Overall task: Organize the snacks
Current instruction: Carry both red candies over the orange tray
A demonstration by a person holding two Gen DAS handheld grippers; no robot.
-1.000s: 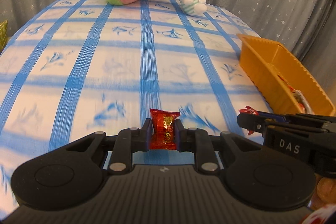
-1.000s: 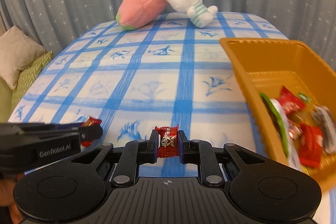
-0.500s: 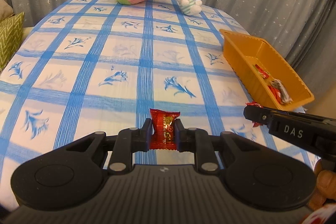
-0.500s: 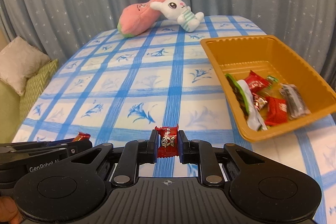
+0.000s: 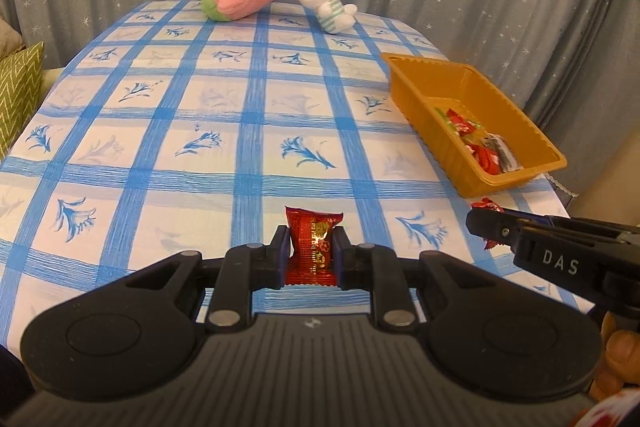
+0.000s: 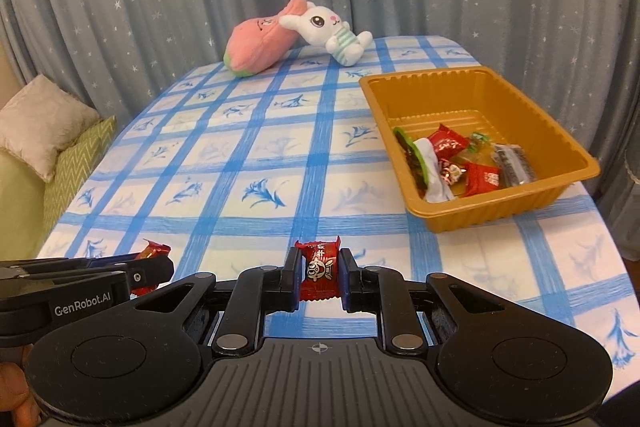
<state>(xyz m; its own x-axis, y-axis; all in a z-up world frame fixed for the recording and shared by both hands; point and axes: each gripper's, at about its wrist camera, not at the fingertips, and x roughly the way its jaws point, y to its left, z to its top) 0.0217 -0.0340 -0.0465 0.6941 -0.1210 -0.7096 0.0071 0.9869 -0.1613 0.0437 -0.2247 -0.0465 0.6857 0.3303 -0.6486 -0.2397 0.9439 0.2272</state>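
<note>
— Above the near cloth (image 5: 168, 163): left gripper (image 5: 310, 253) clamped shut on a red candy (image 5: 312, 247), long axis upright, top crimp pointing up.
— Same for right gripper (image 6: 320, 273): pinching a candy packet (image 6: 319, 269), also upright. Lower ends hidden by pads. Tray (image 6: 576, 147) ahead right, holding snacks (image 6: 452, 163), print unreadable.

You have two hand-held grippers, each holding one red candy (image 5: 312, 247), one orange tray (image 6: 560, 143), two plush toys (image 6: 260, 41)
</note>
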